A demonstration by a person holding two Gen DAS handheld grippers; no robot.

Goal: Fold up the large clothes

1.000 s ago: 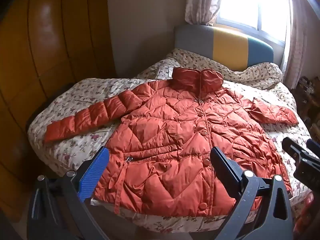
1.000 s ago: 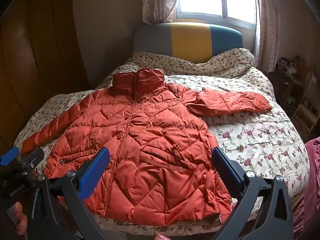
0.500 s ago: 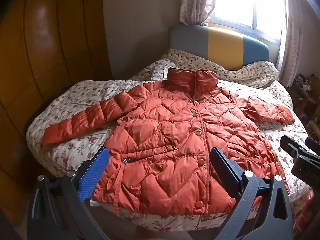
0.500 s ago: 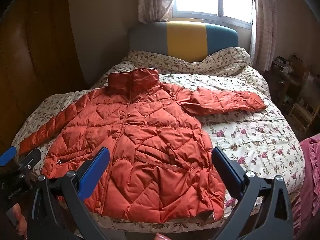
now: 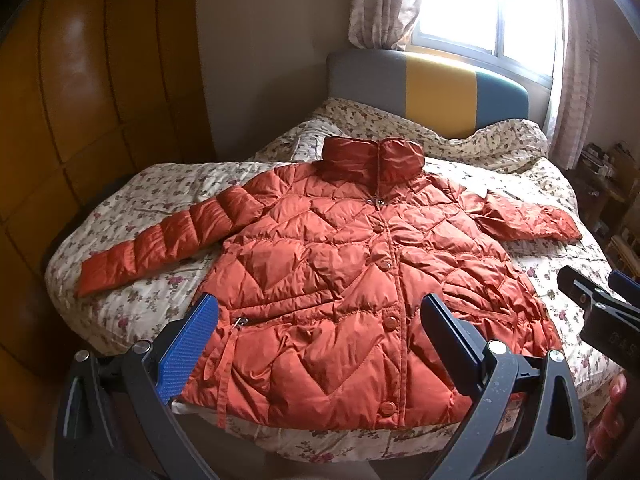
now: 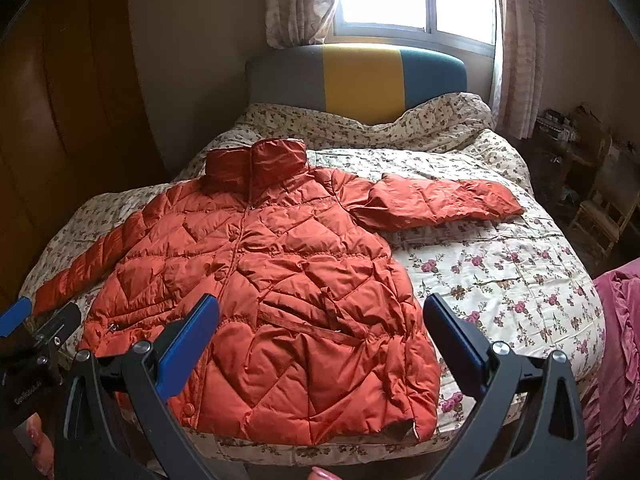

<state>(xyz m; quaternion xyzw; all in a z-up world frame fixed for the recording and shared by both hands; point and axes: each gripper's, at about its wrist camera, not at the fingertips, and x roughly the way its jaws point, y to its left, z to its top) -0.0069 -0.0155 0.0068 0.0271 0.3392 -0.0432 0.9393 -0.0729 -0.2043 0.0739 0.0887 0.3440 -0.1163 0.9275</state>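
An orange quilted puffer jacket point(image 5: 352, 280) lies face up and buttoned on the bed, collar toward the headboard, both sleeves spread outward. It also shows in the right wrist view point(image 6: 272, 292). My left gripper point(image 5: 320, 328) is open and empty, held back from the jacket's hem at the foot of the bed. My right gripper point(image 6: 320, 328) is open and empty, also short of the hem, toward the jacket's right side. The right gripper shows at the right edge of the left wrist view point(image 5: 600, 312).
The bed has a floral quilt point(image 6: 500, 280) and a grey, yellow and teal headboard point(image 6: 360, 76) under a bright window. A wooden wardrobe point(image 5: 80, 120) stands on the left. Cluttered wooden furniture point(image 6: 592, 184) and pink fabric point(image 6: 620, 340) are on the right.
Both grippers have drawn back and up from the bed, so the jacket looks smaller and farther away. Both grippers stay open. The jacket has not moved.
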